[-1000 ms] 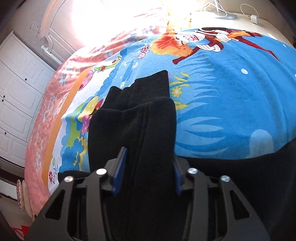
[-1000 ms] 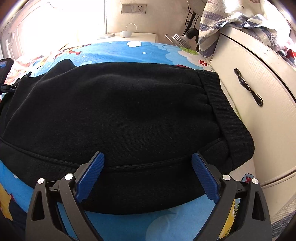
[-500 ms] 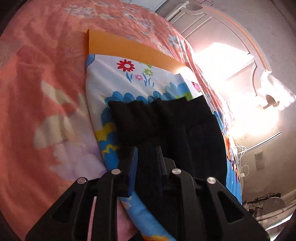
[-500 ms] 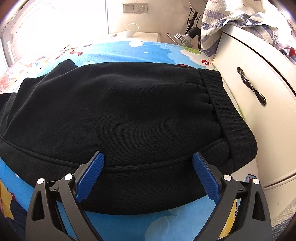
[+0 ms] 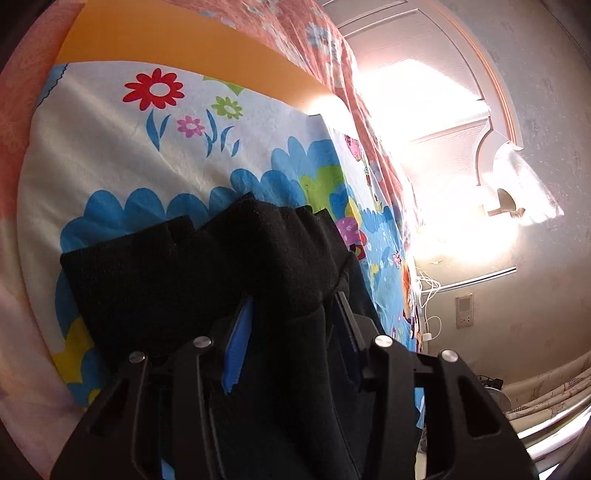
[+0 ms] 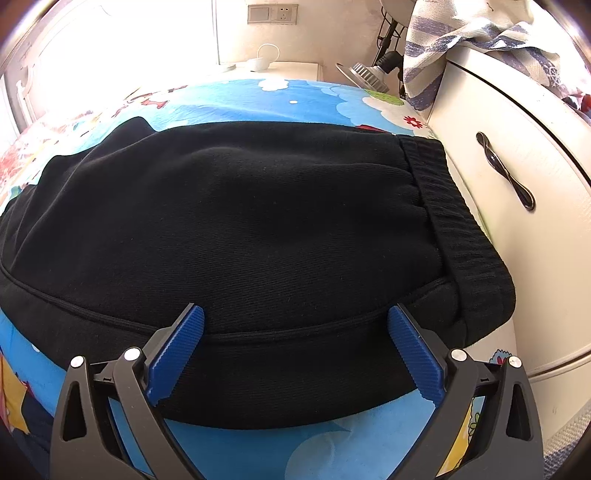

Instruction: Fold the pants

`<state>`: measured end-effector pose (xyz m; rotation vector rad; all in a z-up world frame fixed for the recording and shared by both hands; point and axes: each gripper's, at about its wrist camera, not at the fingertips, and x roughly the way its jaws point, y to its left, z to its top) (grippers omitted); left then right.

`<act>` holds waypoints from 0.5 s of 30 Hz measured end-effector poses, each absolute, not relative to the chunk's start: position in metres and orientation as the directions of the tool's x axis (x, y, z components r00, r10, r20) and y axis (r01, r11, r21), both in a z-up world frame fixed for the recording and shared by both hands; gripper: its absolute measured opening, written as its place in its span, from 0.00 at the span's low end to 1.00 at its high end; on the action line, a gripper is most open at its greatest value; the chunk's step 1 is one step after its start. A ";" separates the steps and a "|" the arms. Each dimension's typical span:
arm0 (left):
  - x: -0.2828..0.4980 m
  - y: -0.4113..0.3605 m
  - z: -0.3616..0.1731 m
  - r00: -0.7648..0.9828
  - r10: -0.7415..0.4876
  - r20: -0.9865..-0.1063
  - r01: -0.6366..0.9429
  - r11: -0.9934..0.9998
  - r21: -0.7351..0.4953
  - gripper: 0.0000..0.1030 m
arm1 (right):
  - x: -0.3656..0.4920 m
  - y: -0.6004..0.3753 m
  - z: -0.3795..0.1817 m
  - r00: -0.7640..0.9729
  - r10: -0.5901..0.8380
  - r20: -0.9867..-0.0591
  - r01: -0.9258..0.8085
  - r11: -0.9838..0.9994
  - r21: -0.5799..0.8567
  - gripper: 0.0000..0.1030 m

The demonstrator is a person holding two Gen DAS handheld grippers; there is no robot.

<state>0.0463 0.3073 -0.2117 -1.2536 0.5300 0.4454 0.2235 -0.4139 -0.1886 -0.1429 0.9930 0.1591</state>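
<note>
The black pants (image 6: 258, 206) lie on a cartoon bed sheet (image 6: 258, 99), their ribbed waistband (image 6: 454, 221) on the right. My right gripper (image 6: 295, 310) stands wide open over the near edge of the pants, its blue pads apart with nothing pinched. In the left wrist view the leg ends of the pants (image 5: 166, 280) lie bunched on the flowered end of the sheet (image 5: 110, 147). My left gripper (image 5: 293, 299) has a thick fold of this black fabric between its blue pads, and its jaws are closing on it.
A pink floral quilt (image 5: 22, 92) lies under and beyond the sheet. A cream cabinet (image 6: 517, 258) with a dark handle stands close on the right, a striped cloth (image 6: 461, 33) on top. A lamp (image 6: 365, 74) and a small nightstand (image 6: 291, 68) are at the back.
My left gripper has swung and rolled with the pant legs in it, from over the blue middle of the sheet to its flowered end. The right gripper has stayed in place.
</note>
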 end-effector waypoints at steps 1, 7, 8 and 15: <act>0.049 0.311 -0.208 0.798 0.019 -0.603 -0.585 0.269 -0.765 0.13 | 0.225 -0.414 -0.189 0.534 0.069 -0.842 -0.202 0.978 -0.048 0.94; -0.009 0.275 -0.134 0.834 0.157 -0.529 -0.548 0.353 -0.758 0.05 | 0.226 -0.416 -0.189 0.527 0.079 -0.846 -0.215 0.976 -0.043 0.94; -0.019 0.270 -0.137 0.827 0.174 -0.535 -0.560 0.344 -0.754 0.05 | 0.227 -0.416 -0.189 0.525 0.077 -0.847 -0.216 0.975 -0.045 0.94; -0.045 0.283 -0.202 0.844 0.095 -0.528 -0.535 0.229 -0.813 0.38 | 0.229 -0.418 -0.189 0.514 0.089 -0.853 -0.242 0.969 -0.044 0.95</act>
